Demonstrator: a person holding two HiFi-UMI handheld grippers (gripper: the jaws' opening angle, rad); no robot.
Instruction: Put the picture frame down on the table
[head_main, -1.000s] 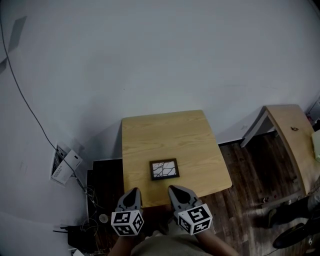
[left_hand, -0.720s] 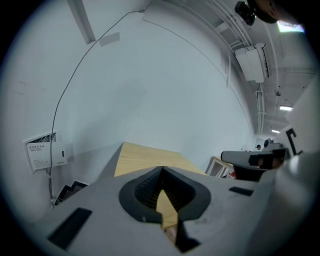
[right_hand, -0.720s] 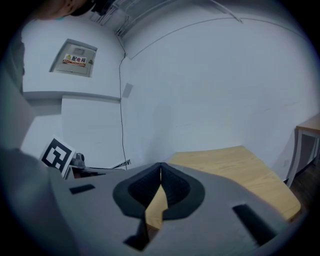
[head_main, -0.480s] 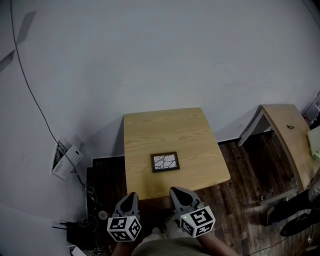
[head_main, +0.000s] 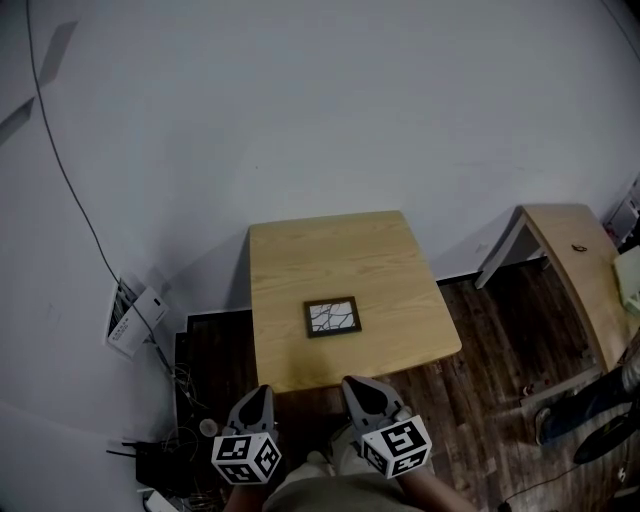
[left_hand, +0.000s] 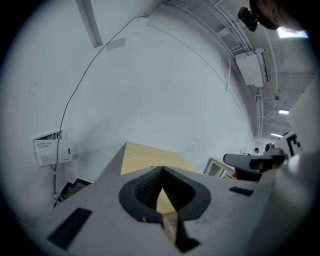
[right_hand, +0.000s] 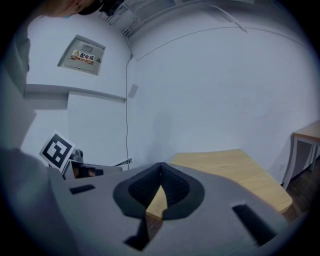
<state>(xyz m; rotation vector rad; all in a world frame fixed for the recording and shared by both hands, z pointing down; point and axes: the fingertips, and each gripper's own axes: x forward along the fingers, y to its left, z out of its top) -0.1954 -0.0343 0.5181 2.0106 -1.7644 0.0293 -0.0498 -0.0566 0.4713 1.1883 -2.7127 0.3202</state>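
A small dark picture frame (head_main: 332, 317) with a white cracked pattern lies flat on the square wooden table (head_main: 300, 255), a little toward its near edge. My left gripper (head_main: 260, 392) hangs off the table's near edge, over the floor, jaws shut with nothing in them. To its right my right gripper (head_main: 357, 383) is held the same way, shut and empty. In the left gripper view the left gripper (left_hand: 162, 169) points at the table (left_hand: 145, 155). The right gripper (right_hand: 160, 165) points at the table (right_hand: 225, 167) in the right gripper view. The frame is hidden in both gripper views.
The table stands against a pale wall. A second wooden table (head_main: 580, 260) is at the right. A white box (head_main: 130, 320) and cables (head_main: 180, 385) lie by the wall on the left, above dark steps (head_main: 210, 350). Dark wood floor (head_main: 490, 390) surrounds the table.
Both grippers have drawn back from the table's near edge toward me, staying shut and empty. The picture frame lies still on the table.
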